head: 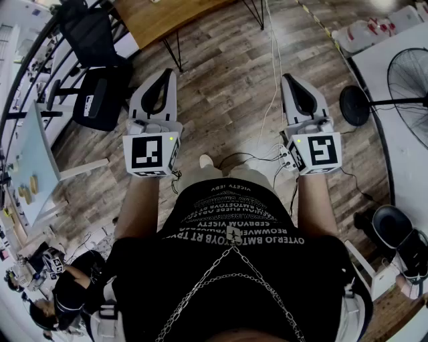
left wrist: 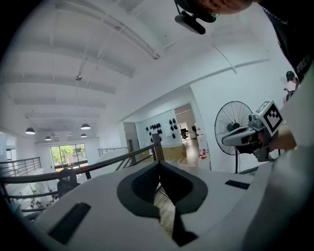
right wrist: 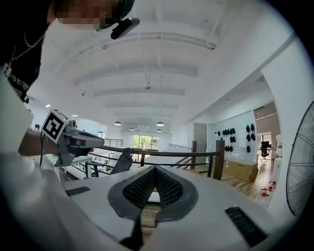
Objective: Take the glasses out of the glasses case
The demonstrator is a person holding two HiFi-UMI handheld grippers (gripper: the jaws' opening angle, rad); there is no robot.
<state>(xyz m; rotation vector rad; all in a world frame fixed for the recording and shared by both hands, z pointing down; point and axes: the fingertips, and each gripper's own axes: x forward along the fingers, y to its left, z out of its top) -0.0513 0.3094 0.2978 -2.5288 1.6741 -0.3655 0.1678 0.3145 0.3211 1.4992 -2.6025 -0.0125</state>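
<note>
No glasses case and no glasses show in any view. In the head view I hold both grippers out level over a wooden floor point(head: 227, 100). My left gripper point(head: 168, 73) is shut, its pads meeting at the tip with nothing between them point(left wrist: 158, 164). My right gripper point(head: 287, 78) is shut too and also empty point(right wrist: 155, 169). Each gripper view catches the other gripper off to the side: the right gripper point(left wrist: 255, 131) and the left gripper point(right wrist: 68, 139).
A standing fan point(head: 409, 73) with a round base point(head: 354, 105) is at the right. A black chair point(head: 100, 93) and a wooden table point(head: 167, 17) stand ahead on the left. Cables point(head: 267, 157) lie on the floor. A railing point(right wrist: 162, 154) crosses ahead.
</note>
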